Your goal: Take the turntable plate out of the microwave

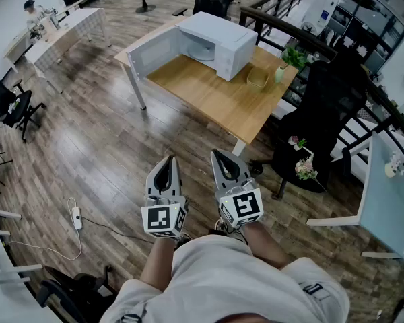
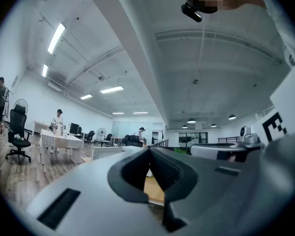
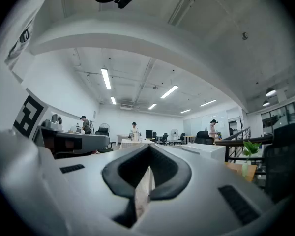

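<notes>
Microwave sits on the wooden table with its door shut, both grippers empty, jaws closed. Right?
No: the door stands open, swung left in the head view, turntable plate showing inside. The rest holds: the microwave sits on the wooden table, and left gripper and right gripper are empty, jaws closed.

A: Right gripper, jaw state?
B: Closed, tips meeting, nothing between them.
A: Beyond the tips?
B: White microwave ahead and to the right, on a wooden table. Green plant near it. Three people at desks, far back.
</notes>
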A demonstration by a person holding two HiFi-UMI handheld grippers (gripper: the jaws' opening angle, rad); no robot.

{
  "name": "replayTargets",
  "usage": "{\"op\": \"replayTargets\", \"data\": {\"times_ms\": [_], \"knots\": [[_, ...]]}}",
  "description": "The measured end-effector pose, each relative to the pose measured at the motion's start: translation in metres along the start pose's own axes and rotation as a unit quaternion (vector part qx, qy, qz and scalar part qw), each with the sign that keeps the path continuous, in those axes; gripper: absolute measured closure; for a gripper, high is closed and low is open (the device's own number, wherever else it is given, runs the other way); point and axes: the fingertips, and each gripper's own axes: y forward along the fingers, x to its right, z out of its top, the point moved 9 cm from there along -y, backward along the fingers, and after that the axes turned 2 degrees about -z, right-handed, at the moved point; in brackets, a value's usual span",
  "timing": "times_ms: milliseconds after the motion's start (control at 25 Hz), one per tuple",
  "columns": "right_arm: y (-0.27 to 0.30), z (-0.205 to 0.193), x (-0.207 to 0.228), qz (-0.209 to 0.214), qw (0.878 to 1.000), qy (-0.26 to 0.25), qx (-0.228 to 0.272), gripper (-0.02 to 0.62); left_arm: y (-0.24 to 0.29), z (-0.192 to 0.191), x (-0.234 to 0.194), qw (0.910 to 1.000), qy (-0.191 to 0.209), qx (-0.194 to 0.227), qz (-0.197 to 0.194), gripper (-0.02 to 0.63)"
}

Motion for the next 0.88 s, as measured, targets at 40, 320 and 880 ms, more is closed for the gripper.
{"op": "replayTargets", "data": {"times_ms": [40, 320, 880], "knots": [[0.0, -0.001, 0.001, 0.0, 1.0, 0.002, 0.0, 0.592, 0.001, -0.001, 0.001, 1.0, 0.0, -0.002, -0.002, 0.594], [0.002, 0.0, 0.013, 0.006, 1.0, 0.002, -0.001, 0.592, 0.011, -0.005, 0.01, 0.9999, -0.007, -0.003, -0.007, 0.594], [0.018, -0.031, 0.045, 0.091, 0.996, 0.01, -0.007, 0.589, 0.029, -0.037, 0.035, 0.9984, -0.012, -0.033, 0.044, 0.591]]}}
